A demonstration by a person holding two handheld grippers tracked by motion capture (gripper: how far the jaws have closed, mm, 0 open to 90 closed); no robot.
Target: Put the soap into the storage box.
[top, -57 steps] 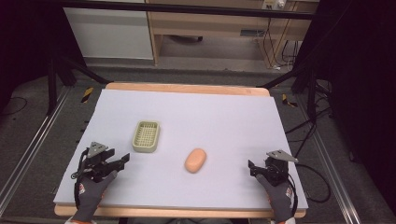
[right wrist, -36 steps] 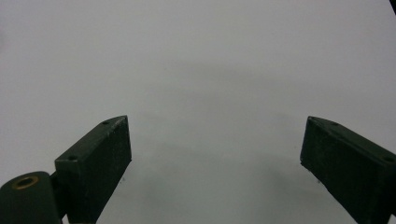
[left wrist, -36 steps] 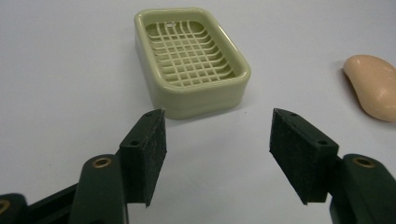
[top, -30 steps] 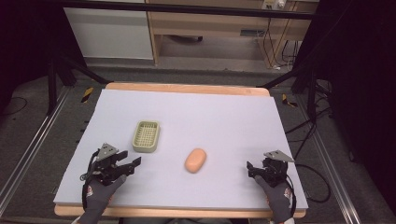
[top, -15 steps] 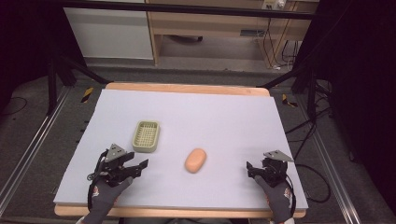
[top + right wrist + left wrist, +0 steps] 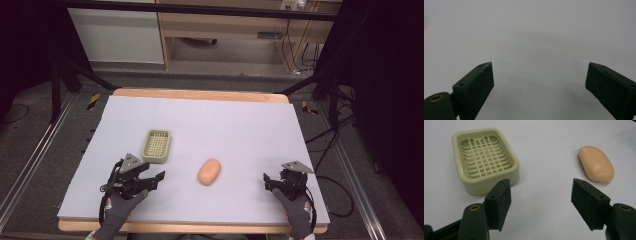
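Two claws sit low in the high view, and the left claw (image 6: 152,179) is the one nearer the soap (image 6: 209,172). In that view the soap lies just right of the left claw's tips, at the lower centre of the frame, its long axis running from lower left to upper right. In the left claw's own view the soap (image 6: 596,163) sits at the upper right, beyond the right-hand jaw, with the soap dish (image 6: 484,160) at the upper left; the jaws stand wide apart with nothing between them. The right claw (image 6: 270,181), at the lower right of the high view, also has its jaws spread and empty, well apart from the soap. Soap and dish rest apart on a plain pale counter (image 6: 235,125). Beyond it are dark floor, cables and a wooden shelf unit.
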